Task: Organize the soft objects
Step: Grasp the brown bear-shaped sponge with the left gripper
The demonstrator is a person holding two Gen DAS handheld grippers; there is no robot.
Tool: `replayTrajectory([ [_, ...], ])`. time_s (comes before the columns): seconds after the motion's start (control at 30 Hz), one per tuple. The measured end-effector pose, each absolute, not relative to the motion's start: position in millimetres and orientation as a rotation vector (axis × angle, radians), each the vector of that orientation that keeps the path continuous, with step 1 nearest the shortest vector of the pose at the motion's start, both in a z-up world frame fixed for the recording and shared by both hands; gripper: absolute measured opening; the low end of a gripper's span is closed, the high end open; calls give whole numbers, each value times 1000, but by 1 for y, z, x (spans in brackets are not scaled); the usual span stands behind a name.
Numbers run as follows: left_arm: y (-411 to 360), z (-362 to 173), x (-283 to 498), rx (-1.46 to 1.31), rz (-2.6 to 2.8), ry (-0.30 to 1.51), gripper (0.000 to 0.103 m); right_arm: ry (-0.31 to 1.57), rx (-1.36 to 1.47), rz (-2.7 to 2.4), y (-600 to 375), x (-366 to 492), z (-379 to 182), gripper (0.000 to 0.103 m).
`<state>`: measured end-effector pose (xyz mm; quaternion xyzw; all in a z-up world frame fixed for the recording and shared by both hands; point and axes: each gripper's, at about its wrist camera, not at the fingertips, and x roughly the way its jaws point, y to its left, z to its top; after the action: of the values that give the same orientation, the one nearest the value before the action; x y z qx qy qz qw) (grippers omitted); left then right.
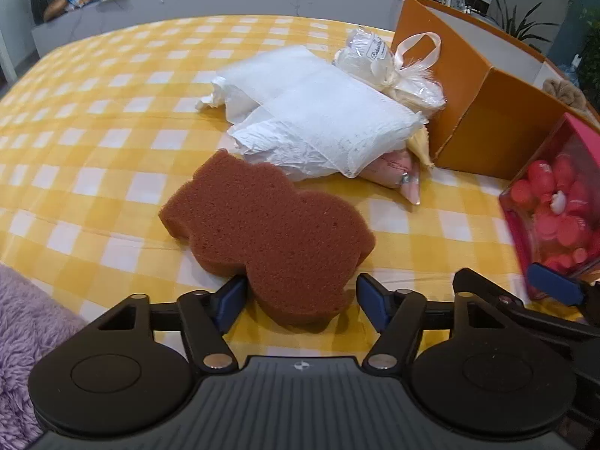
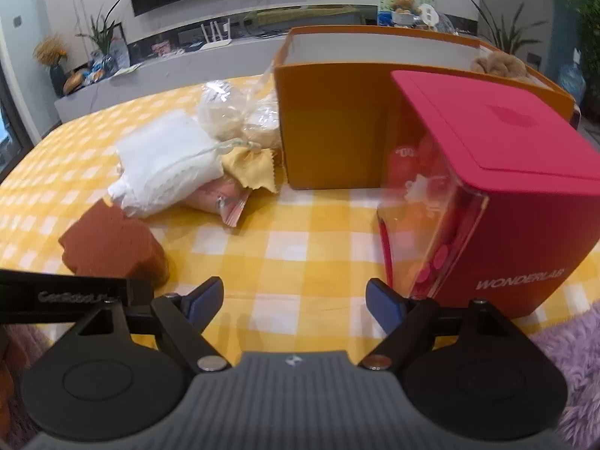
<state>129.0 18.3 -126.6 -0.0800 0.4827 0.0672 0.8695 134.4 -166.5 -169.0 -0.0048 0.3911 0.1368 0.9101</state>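
Observation:
A brown bear-shaped sponge lies flat on the yellow checked tablecloth. My left gripper is open, its blue fingers either side of the sponge's near end, the left one touching it. The sponge also shows in the right wrist view. Behind it lie a white soft packet, a clear bag of pale soft items and a pink pouch. An open orange box stands at the back right. My right gripper is open and empty above the cloth.
A pink box with a clear window, marked WONDERLAB, stands just right of my right gripper, in front of the orange box. A purple fluffy rug lies at the near table edge. A plush toy sits in the orange box.

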Motion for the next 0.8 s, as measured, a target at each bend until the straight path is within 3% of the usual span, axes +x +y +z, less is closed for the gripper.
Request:
replayTrajectory([
  [0.03, 17, -127, 129, -155, 145, 1011, 62, 806, -20, 288, -165, 134, -169, 82],
  [0.13, 19, -126, 125, -167, 135, 998, 59, 801, -35, 296, -163, 133, -169, 82],
  [0.8, 61, -63, 91, -180, 138, 771, 56, 701, -132, 440, -138, 141, -135, 83],
])
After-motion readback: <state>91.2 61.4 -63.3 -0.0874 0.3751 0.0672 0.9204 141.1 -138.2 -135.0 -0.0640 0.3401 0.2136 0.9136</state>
